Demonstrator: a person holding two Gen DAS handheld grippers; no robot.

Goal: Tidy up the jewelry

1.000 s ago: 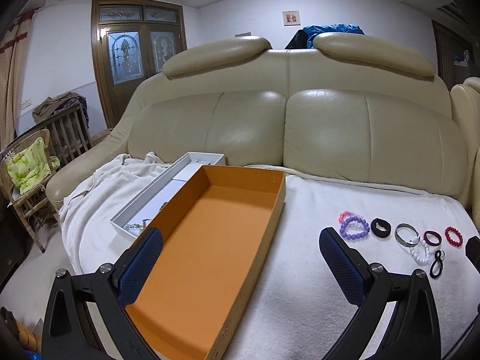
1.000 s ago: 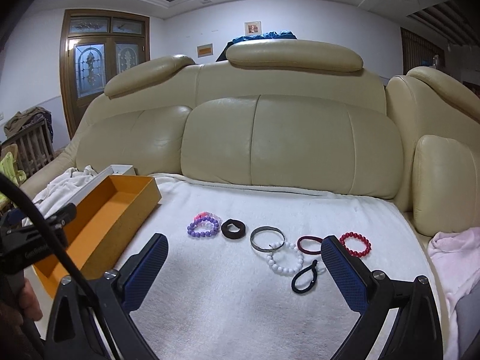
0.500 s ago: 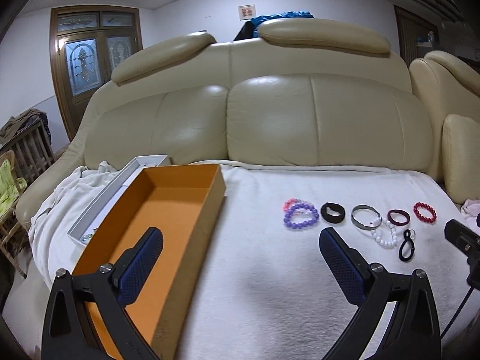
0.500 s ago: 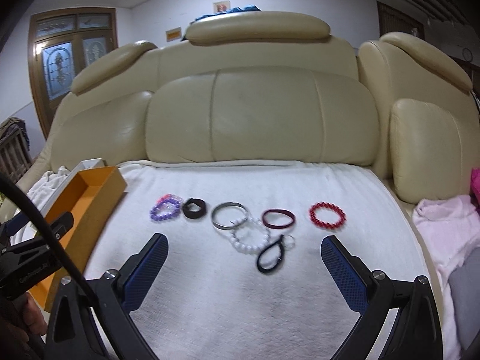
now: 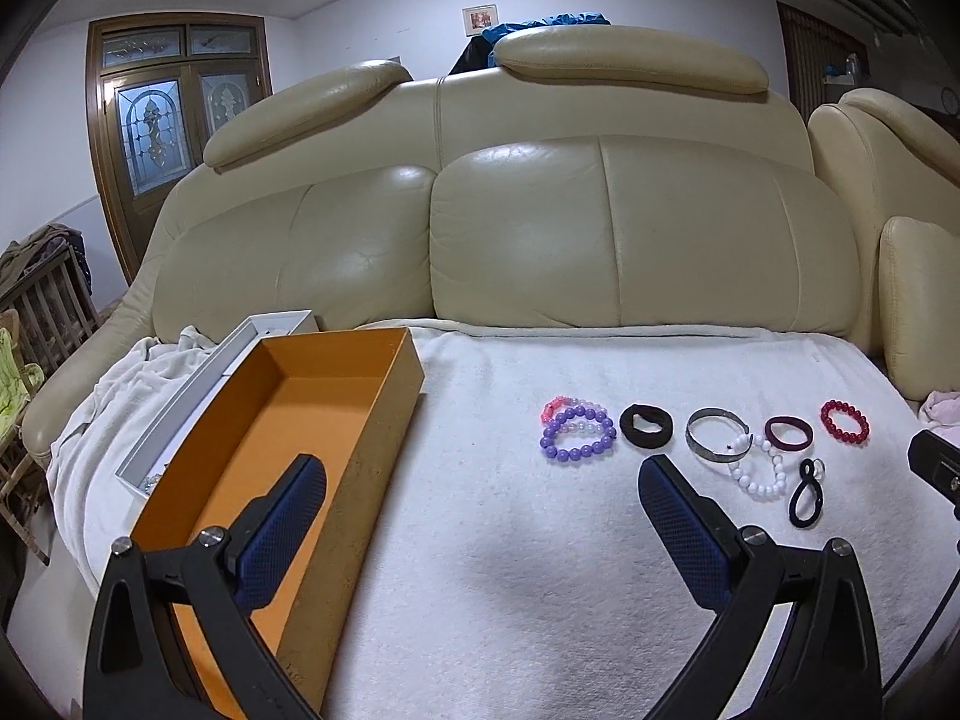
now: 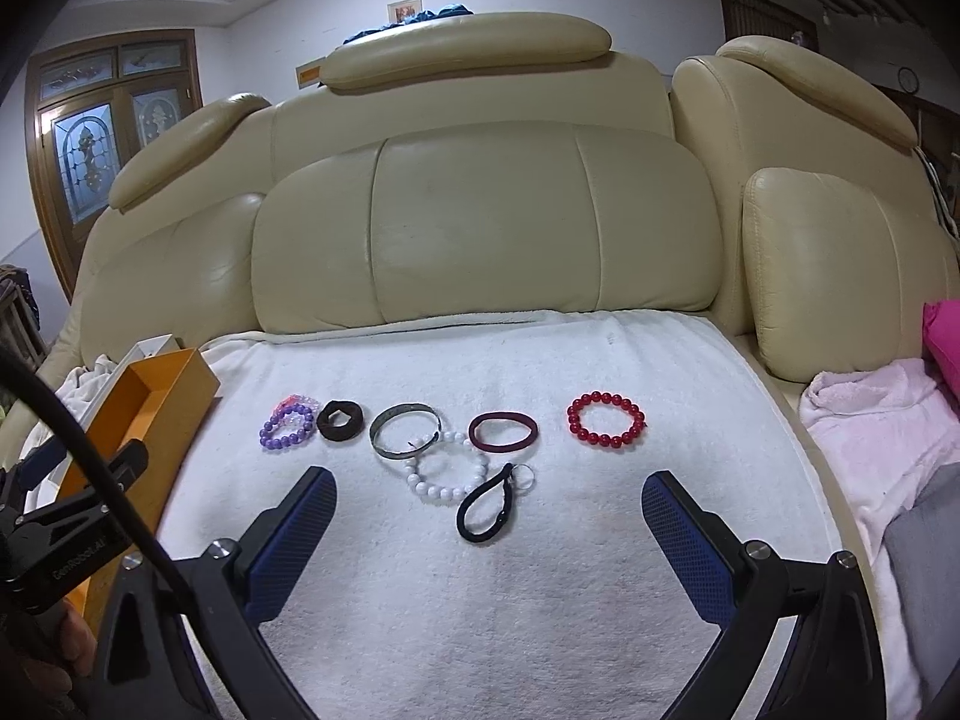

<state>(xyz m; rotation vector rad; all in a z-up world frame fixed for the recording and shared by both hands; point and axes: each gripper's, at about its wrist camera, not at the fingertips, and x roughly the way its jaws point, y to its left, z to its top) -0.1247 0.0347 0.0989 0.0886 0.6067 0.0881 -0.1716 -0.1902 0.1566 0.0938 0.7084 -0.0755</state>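
- The task looks to be at its very start: the orange box (image 5: 312,420) is empty, as far as its inside shows.
- All the jewelry lies on the white towel (image 6: 540,600) that covers the sofa seat, to the right of the box and apart from it.
- From left to right in the row: a purple bracelet (image 6: 287,427) with a pink one touching it behind, a black scrunchie (image 6: 339,420), a silver bangle (image 6: 407,431), a dark red band (image 6: 503,432), and a red bracelet (image 6: 606,420) a little apart.
- In front of the row are a white bracelet (image 6: 447,471), which overlaps the bangle, and a black loop (image 6: 487,510) with a small ring.
- The left tool (image 5: 480,528) is wide open and holds nothing; it hangs over the towel and the box edge.
- The right tool (image 6: 489,540) is also wide open and empty, above the black loop.
- A white box (image 5: 198,384) stands behind the orange one; some small things lie in its near end, but I cannot tell what.
- What is left, in my judgement: every piece is yet to be picked up and put away.
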